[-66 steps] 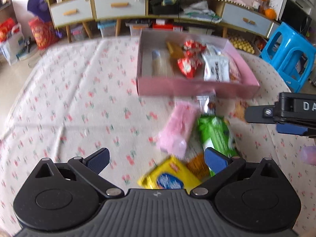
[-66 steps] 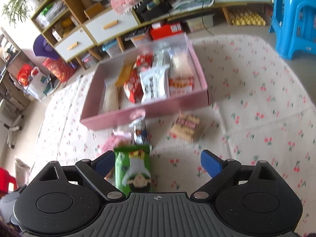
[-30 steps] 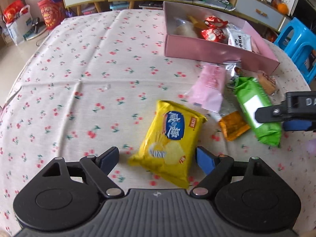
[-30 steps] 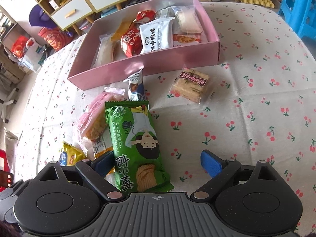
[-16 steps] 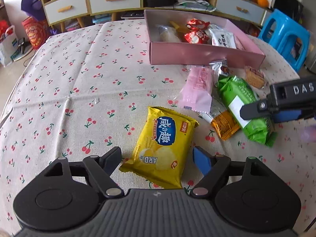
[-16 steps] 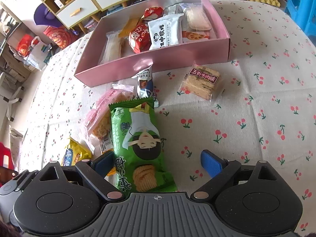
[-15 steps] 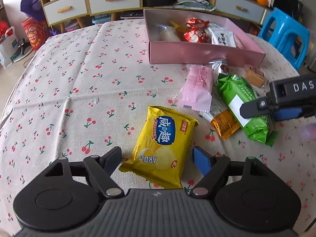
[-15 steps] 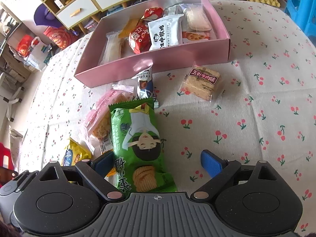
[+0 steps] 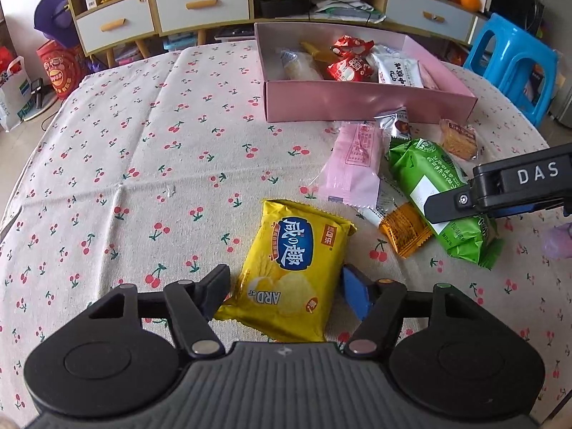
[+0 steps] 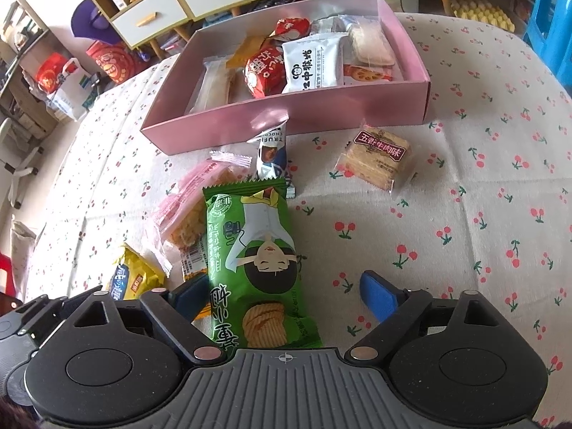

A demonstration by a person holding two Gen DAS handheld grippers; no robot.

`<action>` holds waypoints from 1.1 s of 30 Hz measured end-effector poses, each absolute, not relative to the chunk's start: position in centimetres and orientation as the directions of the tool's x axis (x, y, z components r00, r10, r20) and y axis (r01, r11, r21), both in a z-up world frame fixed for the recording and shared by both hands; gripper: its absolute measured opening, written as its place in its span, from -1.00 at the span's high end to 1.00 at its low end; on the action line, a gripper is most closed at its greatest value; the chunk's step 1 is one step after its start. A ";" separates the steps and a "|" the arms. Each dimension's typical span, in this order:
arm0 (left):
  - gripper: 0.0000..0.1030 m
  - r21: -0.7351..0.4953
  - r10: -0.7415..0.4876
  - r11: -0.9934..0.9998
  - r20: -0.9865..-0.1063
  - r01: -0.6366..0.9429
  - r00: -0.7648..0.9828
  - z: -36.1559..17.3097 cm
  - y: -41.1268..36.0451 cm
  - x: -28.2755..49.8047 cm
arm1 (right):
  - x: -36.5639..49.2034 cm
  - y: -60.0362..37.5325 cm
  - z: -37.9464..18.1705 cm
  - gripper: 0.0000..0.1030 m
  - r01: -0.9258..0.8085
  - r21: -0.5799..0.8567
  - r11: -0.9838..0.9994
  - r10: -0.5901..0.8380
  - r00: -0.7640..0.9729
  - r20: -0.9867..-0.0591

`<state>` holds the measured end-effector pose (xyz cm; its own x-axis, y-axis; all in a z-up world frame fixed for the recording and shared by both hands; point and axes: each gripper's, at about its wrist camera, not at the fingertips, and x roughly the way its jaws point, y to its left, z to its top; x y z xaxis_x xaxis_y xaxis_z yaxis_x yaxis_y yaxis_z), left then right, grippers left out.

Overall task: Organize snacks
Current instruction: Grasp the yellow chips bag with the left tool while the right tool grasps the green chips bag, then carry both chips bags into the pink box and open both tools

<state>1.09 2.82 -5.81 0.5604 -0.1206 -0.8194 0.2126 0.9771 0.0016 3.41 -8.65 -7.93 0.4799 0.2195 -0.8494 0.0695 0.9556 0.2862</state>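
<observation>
A yellow chips bag (image 9: pixel 293 261) lies on the cherry-print tablecloth between the jaws of my left gripper (image 9: pixel 286 286). Those jaws are closing, with the pads at the bag's two side edges and the bag not squeezed. A green cracker bag (image 10: pixel 250 246) lies lengthwise between the jaws of my right gripper (image 10: pixel 282 291), which are closing slightly. Its left pad is beside the bag and its right pad stands well clear. The pink box (image 10: pixel 321 111) at the back holds several snack packets.
Loose on the cloth are a pink packet (image 9: pixel 354 164), a small orange packet (image 9: pixel 404 228), a chocolate sachet (image 10: pixel 273 153) and a square biscuit pack (image 10: pixel 375 157). A blue stool (image 9: pixel 514 60) and a cabinet with drawers (image 9: pixel 200 3) stand past the table.
The left jaws have narrowed onto the yellow bag's sides. The right jaws have narrowed a little around the green bag. Neither bag has moved on the cloth.
</observation>
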 end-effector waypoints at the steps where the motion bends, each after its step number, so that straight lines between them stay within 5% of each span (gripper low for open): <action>1: -0.16 -0.001 -0.124 0.977 -0.819 0.214 0.560 -5.8 2.8 1.1 | 3.4 -8.6 -7.9 -0.68 0.068 0.284 0.957 0.218 0.482 -0.849; 4: -0.12 0.000 -0.124 0.977 -0.819 0.215 0.561 -5.7 2.8 1.1 | 3.4 -8.6 -7.9 -0.53 0.064 0.283 0.957 0.218 0.487 -0.846; 8: -0.04 -0.012 -0.131 0.977 -0.820 0.212 0.557 -5.7 3.0 1.1 | 3.4 -8.5 -7.7 0.09 0.051 0.300 0.953 0.238 0.488 -0.840; 33: 0.02 -0.122 -0.191 0.980 -0.793 0.156 0.579 -3.1 4.1 1.9 | 2.9 -11.3 -5.0 0.15 0.138 0.388 0.911 0.261 0.536 -0.803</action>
